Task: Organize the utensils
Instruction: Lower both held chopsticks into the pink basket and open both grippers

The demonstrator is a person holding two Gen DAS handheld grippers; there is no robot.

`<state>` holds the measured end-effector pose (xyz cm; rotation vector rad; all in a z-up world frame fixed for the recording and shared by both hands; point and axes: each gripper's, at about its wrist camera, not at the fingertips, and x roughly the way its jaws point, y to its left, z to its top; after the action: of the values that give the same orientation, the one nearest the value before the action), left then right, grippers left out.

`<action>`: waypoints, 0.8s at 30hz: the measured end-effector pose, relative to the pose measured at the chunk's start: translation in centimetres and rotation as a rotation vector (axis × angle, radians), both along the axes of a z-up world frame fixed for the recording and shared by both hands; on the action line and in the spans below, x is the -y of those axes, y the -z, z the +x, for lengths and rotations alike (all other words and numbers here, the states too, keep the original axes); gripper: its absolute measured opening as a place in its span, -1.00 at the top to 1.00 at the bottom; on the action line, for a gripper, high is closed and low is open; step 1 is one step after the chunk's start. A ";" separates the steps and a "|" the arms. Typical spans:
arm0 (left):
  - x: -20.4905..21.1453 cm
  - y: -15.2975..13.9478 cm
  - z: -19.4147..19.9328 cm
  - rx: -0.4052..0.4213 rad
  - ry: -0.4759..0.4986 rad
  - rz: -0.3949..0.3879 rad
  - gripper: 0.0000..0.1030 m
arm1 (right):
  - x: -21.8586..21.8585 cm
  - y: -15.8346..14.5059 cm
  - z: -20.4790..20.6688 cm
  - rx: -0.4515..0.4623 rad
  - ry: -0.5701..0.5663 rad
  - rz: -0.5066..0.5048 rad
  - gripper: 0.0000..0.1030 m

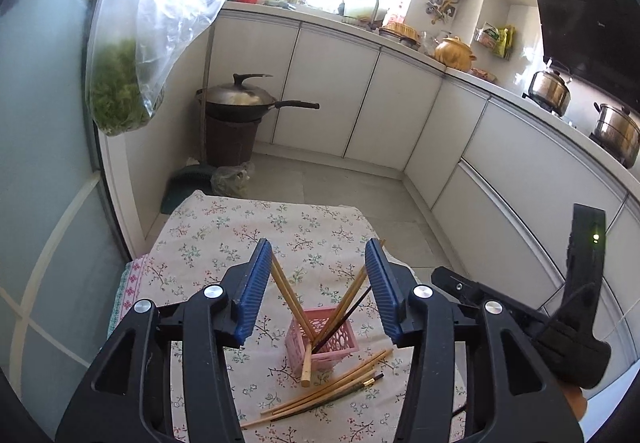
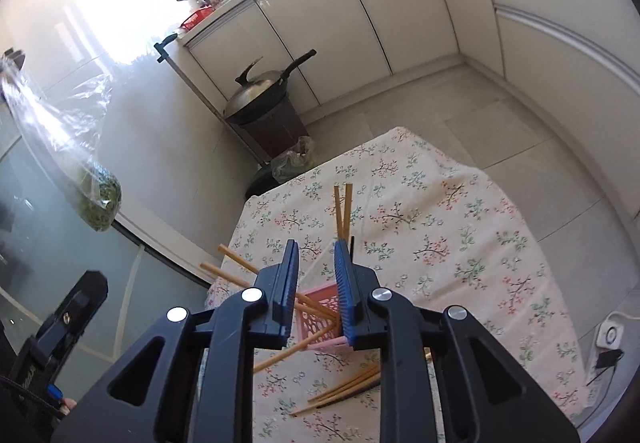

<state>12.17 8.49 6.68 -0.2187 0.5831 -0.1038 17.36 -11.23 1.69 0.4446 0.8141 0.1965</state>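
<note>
A pink slotted basket stands on the floral tablecloth with several wooden chopsticks and one dark one leaning in it. One wooden chopstick leans against its front. Several loose chopsticks lie on the cloth in front of it. My left gripper is open and empty above the basket. My right gripper is open with a narrower gap, empty, right above the basket. Loose chopsticks lie in the right wrist view too.
White cabinets run along the far wall and right side. A wok sits on a dark stand on the floor. A plastic bag of greens hangs at left. The other gripper's body is at right.
</note>
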 end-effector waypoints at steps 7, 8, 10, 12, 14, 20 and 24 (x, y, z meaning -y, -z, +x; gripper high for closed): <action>1.4 0.6 -0.4 -0.005 0.007 0.068 -0.12 | 0.3 -1.3 -3.1 0.061 0.015 -0.112 0.37; 1.6 0.8 -0.4 -0.009 0.008 0.079 -0.14 | 0.3 -1.5 -3.7 0.073 0.022 -0.131 0.36; 2.0 1.1 -0.6 -0.020 0.013 0.097 -0.16 | 0.5 -1.7 -4.4 0.086 0.033 -0.152 0.29; 2.2 1.5 -0.8 -0.027 0.017 0.111 -0.19 | 0.8 -1.8 -5.1 0.089 0.049 -0.174 0.17; 2.5 1.9 -1.0 -0.030 0.023 0.123 -0.21 | 1.1 -1.7 -5.6 0.087 0.058 -0.183 0.10; 3.4 2.5 -1.9 -0.033 0.044 0.155 -0.36 | 2.3 -0.7 -7.3 0.058 0.099 -0.225 -0.19; 4.2 2.8 -2.4 -0.036 0.061 0.176 -0.52 | 3.1 -0.5 -8.4 0.060 0.131 -0.235 -0.46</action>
<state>9.80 4.27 3.88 -0.0319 0.6313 -0.1074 8.96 -14.35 2.15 0.2678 0.7361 -0.0080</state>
